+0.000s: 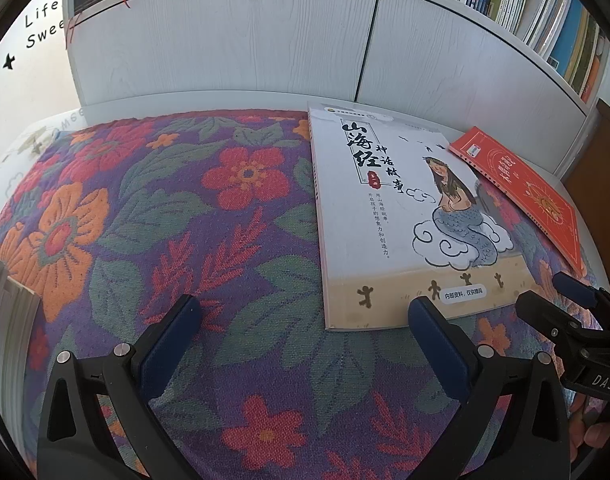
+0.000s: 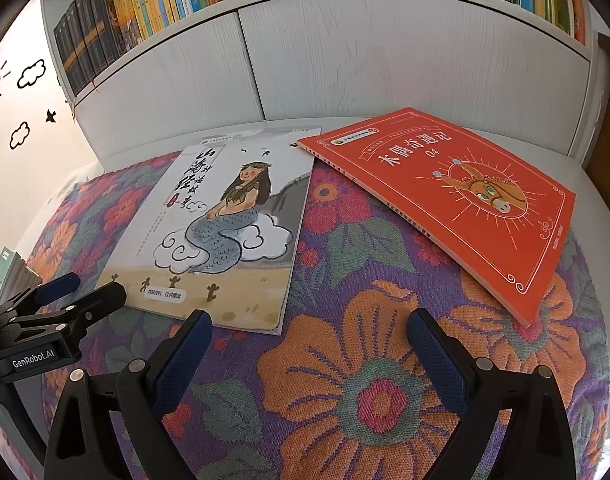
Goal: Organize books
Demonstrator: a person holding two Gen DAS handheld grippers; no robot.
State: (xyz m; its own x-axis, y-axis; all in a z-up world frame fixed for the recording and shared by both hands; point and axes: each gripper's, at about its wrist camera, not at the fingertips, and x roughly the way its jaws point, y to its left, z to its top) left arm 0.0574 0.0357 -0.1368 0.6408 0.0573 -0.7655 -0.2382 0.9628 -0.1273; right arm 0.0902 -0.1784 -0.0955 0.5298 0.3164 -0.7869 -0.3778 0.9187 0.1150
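Home reading corner, packed bookshelf (image 2: 153,4), wall decals (image 2: 29,74)

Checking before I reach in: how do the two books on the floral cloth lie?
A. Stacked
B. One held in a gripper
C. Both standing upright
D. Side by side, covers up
D: the white mermaid book and the red book lie flat, covers up, beside each other.

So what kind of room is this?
Probably a home reading corner or child's room: a white bookcase packed with books, cartoon cloud stickers on the wall, and two children's books on a floral cloth.
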